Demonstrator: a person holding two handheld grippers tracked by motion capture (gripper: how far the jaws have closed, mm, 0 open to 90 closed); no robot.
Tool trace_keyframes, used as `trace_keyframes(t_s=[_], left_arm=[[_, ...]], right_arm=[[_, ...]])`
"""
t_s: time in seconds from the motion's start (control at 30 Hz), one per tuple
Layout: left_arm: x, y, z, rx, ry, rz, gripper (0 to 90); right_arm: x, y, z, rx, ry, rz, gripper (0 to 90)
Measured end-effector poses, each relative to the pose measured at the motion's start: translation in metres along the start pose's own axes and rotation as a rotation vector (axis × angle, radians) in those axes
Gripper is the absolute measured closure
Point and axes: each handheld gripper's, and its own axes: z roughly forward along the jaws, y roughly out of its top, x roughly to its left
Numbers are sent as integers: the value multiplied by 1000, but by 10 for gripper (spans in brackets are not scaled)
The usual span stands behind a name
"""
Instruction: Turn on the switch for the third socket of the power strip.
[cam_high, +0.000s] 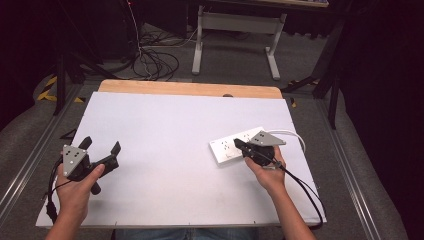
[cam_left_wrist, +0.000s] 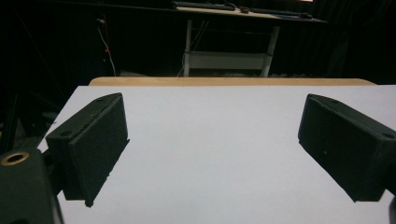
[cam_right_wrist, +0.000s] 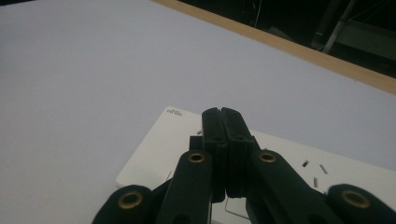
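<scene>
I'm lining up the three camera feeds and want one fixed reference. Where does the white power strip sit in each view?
High view: the power strip lies right of centre on the white table, under the right tongs.
Left gripper view: not in this picture.
Right gripper view: power strip at bottom centre, directly beneath the closed tongs.
Shared landmark: the table's wooden far edge.
</scene>
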Motion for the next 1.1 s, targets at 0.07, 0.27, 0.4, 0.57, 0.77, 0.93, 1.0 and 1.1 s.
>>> trace_keyframes(t_s=[0.07,0.27,0.4,0.57,0.77,0.93,1.0,1.1], left_arm=[[0,0,0,0,1,0,88],[0,0,0,-1,-1,3,88],[0,0,0,-1,1,0,88],[0,0,1,-3,-1,4,88],[0,1,2,-6,-1,5,88],[-1,1,2,-3,-4,3,88],[-1,1,2,-2,-6,2,88],[-1,1,3,-4,-6,3,88]], right_arm=[[-1,1,-2,-21,-2,9,899],[-3,3,-10,-74,-12,17,897],[-5,5,-16,-108,-20,31,900],[-9,4,-23,-139,-31,45,900],[-13,4,-30,-166,-40,58,900],[-14,4,-35,-182,-49,62,900],[-14,4,-36,-183,-52,66,900],[-15,4,-37,-184,-56,67,900]])
